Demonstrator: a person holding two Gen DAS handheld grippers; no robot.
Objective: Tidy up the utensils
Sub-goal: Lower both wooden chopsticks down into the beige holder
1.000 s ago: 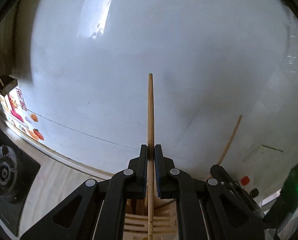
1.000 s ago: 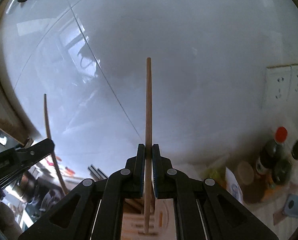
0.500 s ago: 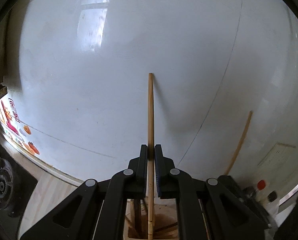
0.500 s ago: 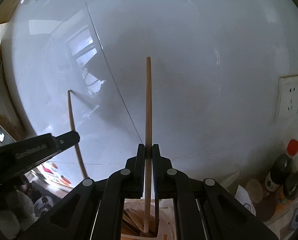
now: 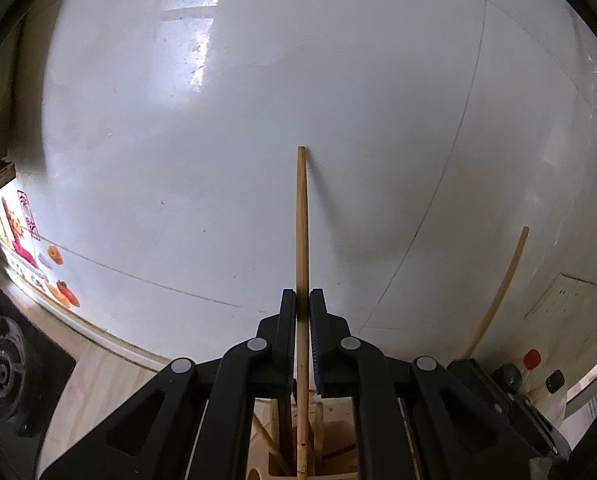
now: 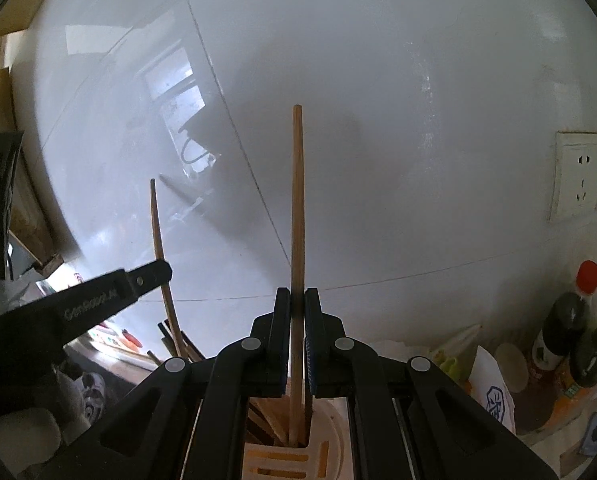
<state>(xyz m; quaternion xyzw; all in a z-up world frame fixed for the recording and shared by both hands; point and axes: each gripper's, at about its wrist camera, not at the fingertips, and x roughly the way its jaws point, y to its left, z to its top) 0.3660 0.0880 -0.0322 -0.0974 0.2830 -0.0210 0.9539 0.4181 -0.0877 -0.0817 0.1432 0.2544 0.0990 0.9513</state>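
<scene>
Above the utensil holder, the left gripper has its jaws closed on a wooden chopstick, pinching it partway up its length. The stick stands upright, its lower end reaching down into the light wooden holder between other sticks already standing there, its top end free against the white tiled wall. In the same view a second chopstick rises at the right, curved by the lens, and its lower end is hidden behind a dark gripper body.

In the right wrist view, the right gripper is likewise clamped on that second chopstick, held upright with its lower end down inside the slotted holder among several other sticks. To the left, one black finger of the left gripper shows with its chopstick leaning slightly.

At the left edge of the worktop sits a black gas hob. Toward the right end stand dark bottles, one with a red cap, beside a paper cup. A double socket is on the wall above them.
</scene>
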